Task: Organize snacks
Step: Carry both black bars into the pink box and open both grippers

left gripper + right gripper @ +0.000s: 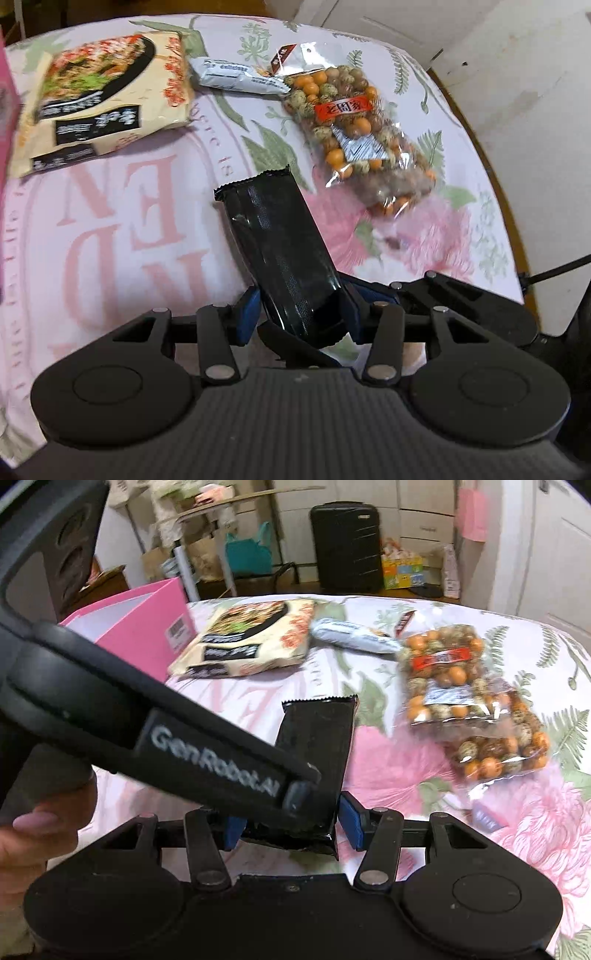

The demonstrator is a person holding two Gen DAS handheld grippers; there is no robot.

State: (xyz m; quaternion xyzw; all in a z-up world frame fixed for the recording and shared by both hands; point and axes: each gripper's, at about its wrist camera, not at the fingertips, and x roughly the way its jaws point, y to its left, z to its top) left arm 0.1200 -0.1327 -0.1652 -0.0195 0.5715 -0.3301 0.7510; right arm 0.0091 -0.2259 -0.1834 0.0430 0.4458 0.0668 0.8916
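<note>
A black snack packet [280, 254] sticks up between the blue pads of my left gripper [299, 314], which is shut on its lower end. In the right wrist view the same black packet [317, 746] sits between the pads of my right gripper [291, 827], with the left gripper's body crossing in front of it; a small gap shows beside the right pad. On the floral cloth lie a cream noodle bag [107, 99], a grey bar wrapper [236, 75] and a clear bag of coated nuts [354, 129]. All three also show in the right wrist view: noodle bag [247, 638], grey wrapper [351, 637], nut bag [465, 698].
A pink open box [144, 631] stands at the table's left edge, beside the noodle bag; its wall shows at the left [5, 110]. The round table's edge [491, 173] curves on the right. Behind the table are a black suitcase [345, 542], bags and cartons.
</note>
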